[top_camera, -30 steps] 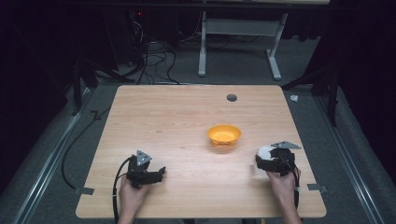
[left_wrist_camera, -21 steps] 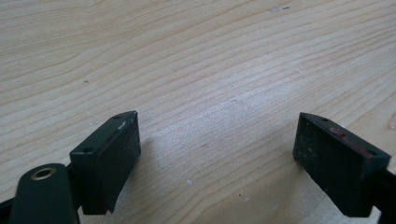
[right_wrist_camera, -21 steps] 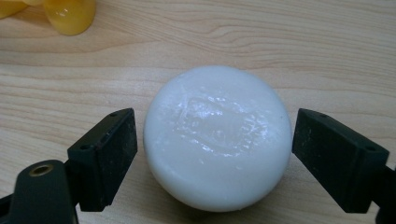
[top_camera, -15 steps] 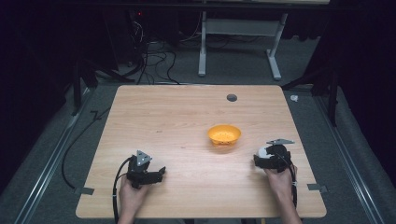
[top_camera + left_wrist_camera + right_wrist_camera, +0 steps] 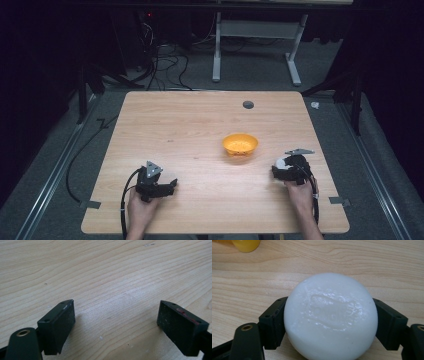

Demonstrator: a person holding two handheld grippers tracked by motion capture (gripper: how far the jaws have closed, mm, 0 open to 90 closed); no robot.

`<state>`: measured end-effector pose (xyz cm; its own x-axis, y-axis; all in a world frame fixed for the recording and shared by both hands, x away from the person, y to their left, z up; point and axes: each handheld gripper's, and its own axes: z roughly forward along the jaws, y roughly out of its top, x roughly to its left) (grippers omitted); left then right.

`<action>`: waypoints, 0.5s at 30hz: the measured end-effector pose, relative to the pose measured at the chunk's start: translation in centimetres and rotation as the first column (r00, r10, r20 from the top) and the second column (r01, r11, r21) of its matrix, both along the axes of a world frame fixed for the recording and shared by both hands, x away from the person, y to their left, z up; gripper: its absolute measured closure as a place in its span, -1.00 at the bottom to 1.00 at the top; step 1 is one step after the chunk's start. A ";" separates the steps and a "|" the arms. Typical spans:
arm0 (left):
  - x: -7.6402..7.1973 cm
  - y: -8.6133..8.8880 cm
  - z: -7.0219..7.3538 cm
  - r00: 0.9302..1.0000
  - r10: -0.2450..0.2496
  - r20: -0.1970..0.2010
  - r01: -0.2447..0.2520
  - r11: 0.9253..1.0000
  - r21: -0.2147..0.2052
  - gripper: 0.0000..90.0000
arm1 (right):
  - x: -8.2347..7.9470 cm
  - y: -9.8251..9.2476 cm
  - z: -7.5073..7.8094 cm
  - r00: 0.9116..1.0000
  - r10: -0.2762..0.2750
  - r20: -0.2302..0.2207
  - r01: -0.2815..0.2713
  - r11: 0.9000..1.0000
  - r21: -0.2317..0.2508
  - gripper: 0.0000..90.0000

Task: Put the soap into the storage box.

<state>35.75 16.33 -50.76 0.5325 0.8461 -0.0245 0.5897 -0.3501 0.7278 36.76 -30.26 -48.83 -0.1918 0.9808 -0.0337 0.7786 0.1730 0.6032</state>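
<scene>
Now your right gripper [image 5: 329, 322] has a round white bar of soap [image 5: 330, 317] between its jaws, which have just been closing, and in the right gripper view both black pads sit against the soap's sides, one on each flank. The soap has a faint stamped rectangle on its upper face and looks glossy. It lies low over the wooden bench [image 5: 190, 130], though you cannot tell from these views whether its underside touches the wood. In the high view the right gripper [image 5: 282, 170] is near the bench's right edge, on your side, with the soap [image 5: 281, 163] showing as a small white patch at its front and your right hand [image 5: 300, 192] behind it.

An orange bowl [image 5: 240, 144] stands on the bench just beyond and to the left of that gripper, apart from it; its yellow-orange edge [image 5: 245, 245] peeks in at the top left corner of the right gripper view.

Your left gripper [image 5: 117, 322] stands wide, with nothing but bare wood between its two pads. In the high view it [image 5: 170, 186] rests low at the near left part of the bench, well apart from the bowl and the soap, with your left hand [image 5: 142, 207] around its body and its cable [image 5: 124, 200] looping back over the near edge. A small dark round hole [image 5: 248, 104] marks the far part of the bench.
</scene>
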 end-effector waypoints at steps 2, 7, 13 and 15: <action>0.0 0.0 0.0 1.000 -0.001 0.000 0.001 1.000 0.000 -0.66 | -0.1 0.0 0.0 1.000 0.007 -0.001 -0.007 1.000 0.003 -0.47; 0.0 0.0 0.0 1.000 -0.001 0.000 0.001 1.000 0.000 -0.66 | -0.2 0.1 0.3 1.000 0.014 0.010 -0.014 1.000 0.017 -0.47; 0.0 0.0 0.0 1.000 -0.002 0.000 0.002 1.000 0.000 -0.66 | -0.6 0.2 0.8 0.999 0.030 0.033 -0.031 0.999 0.037 -0.47; 0.0 0.0 0.0 1.000 -0.002 0.000 0.002 1.000 0.000 -0.66 | -0.8 0.4 1.0 0.999 0.035 0.041 -0.037 0.998 0.052 -0.47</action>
<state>35.75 16.32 -50.76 0.5340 0.8451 -0.0249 0.5893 -0.3510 0.7277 35.95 -29.83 -47.82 -0.2264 0.9740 0.0096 0.7473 0.1674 0.6430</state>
